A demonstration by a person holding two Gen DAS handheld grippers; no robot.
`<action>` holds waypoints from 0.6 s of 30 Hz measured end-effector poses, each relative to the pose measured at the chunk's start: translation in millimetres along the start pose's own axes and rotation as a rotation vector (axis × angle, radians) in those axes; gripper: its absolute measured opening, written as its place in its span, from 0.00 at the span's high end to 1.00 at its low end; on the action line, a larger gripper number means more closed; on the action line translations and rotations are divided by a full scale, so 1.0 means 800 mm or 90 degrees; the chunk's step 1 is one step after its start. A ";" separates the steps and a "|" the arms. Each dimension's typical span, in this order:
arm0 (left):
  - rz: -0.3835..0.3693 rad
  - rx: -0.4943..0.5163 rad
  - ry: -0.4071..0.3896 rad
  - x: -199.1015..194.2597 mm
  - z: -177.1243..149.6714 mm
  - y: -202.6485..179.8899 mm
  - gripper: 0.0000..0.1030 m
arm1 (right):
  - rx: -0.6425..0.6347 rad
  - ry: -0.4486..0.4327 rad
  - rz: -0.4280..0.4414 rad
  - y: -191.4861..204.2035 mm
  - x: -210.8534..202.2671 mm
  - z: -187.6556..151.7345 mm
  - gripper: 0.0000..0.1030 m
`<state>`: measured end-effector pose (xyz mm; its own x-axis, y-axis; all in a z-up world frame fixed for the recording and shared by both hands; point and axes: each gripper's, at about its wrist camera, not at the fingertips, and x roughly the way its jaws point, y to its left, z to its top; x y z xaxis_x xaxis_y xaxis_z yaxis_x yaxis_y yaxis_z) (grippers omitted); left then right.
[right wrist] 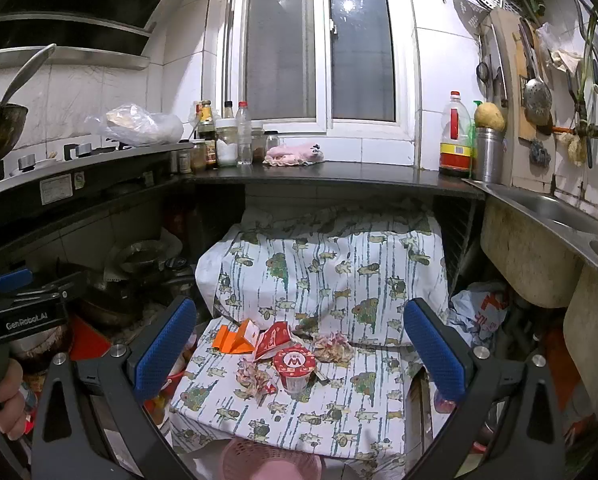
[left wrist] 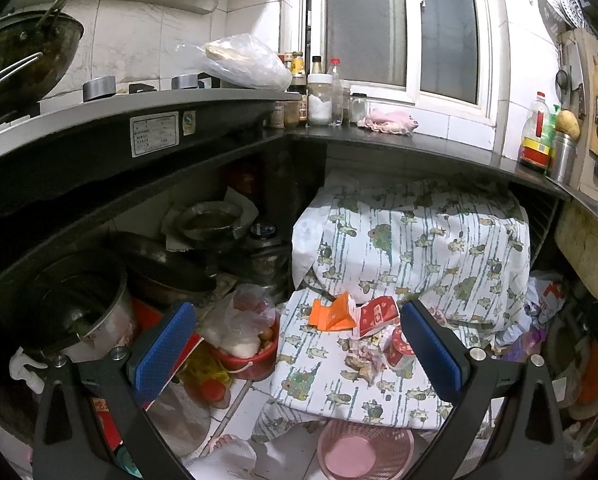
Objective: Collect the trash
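Gaping and empty, both the left hand-held gripper (left wrist: 297, 344) and right hand-held gripper (right wrist: 299, 344) hover above a lidded red cup (right wrist: 294, 366) among wrappers (right wrist: 273, 340); pink basket (left wrist: 365, 450) below holds nothing.

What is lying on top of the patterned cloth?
On the patterned cloth lie an orange carton, a red wrapper, a red-lidded cup and crumpled papers. What the cloth covers is hidden.

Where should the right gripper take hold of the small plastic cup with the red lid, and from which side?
Take the cup by its clear side wall, just under the red lid, coming from above and the near side. It stands upright on the cloth, and the wider lid rim would help stop slipping. The right gripper is open; crumpled wrappers lie close on its left.
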<state>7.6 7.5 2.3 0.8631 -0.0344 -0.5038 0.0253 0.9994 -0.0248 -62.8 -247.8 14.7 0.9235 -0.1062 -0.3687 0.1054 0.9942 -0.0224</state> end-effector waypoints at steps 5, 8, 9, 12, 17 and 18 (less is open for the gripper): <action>-0.011 0.007 -0.002 -0.004 -0.001 -0.001 0.00 | 0.001 0.003 -0.003 -0.005 -0.002 -0.001 0.00; -0.012 0.011 -0.009 -0.008 -0.001 -0.003 0.00 | -0.003 0.008 -0.009 -0.003 0.001 -0.002 0.00; -0.012 0.012 -0.010 -0.008 0.000 -0.004 0.00 | -0.002 0.010 -0.015 -0.003 0.002 -0.002 0.00; -0.012 0.010 -0.010 -0.009 -0.001 -0.006 0.00 | -0.002 0.014 -0.016 -0.001 0.005 -0.002 0.00; -0.017 0.002 -0.045 -0.017 0.000 -0.009 0.00 | -0.007 0.019 -0.006 0.003 0.010 -0.001 0.00; -0.015 0.003 -0.053 -0.018 0.001 -0.009 0.00 | -0.010 0.023 0.002 0.005 0.012 -0.001 0.00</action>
<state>-5.0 0.5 10.3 0.9010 -0.0575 -0.4299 0.0487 0.9983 -0.0314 -54.0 -245.2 10.0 0.9101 -0.1019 -0.4018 0.0957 0.9948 -0.0356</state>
